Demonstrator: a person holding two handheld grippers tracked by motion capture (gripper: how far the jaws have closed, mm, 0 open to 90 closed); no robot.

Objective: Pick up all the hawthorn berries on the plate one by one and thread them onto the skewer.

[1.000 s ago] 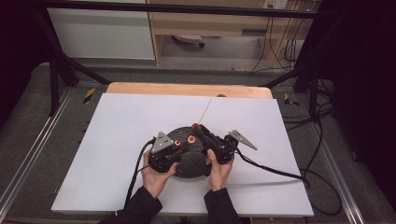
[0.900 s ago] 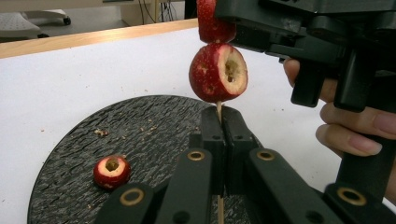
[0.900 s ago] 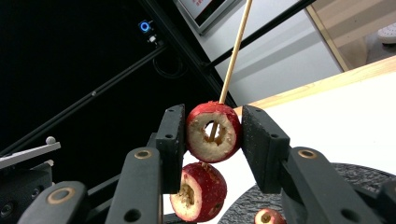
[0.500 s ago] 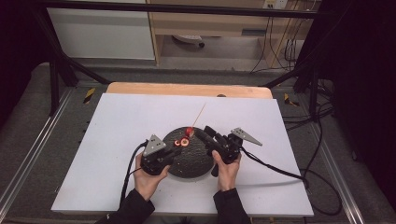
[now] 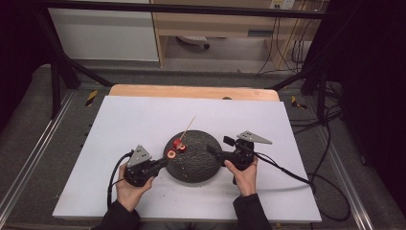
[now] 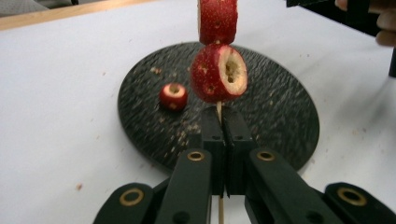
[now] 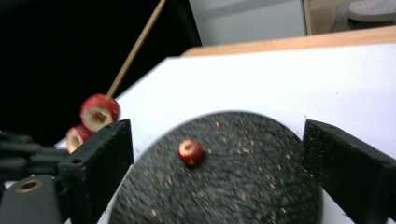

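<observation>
A thin wooden skewer (image 5: 187, 125) carries two red fruit pieces (image 6: 218, 72), each cored so that a pale hollow shows at the cut face; in the left gripper view the lower piece sits just above the jaws and the upper one is stacked right above it on the stick. The skewer slants up and away over the far left edge of a round, dark, speckled plate (image 5: 201, 165), which lies on the white counter (image 5: 143, 115) strewn with small crumbs. A third, smaller cored fruit piece (image 7: 190, 152) lies loose on the plate. Compared with a second ago, the two hands have drawn apart: then both grippers met over the middle of the plate, now each is out at its own side of it, and the skewer has gone leftward with its bearer. The left gripper (image 5: 160, 164) is clamped tight on the skewer's bare lower end, the stick running down between its pressed jaws. The right gripper (image 5: 218, 148), at the plate's right rim, has just been opening and now stands wide, with nothing between its jaws.
</observation>
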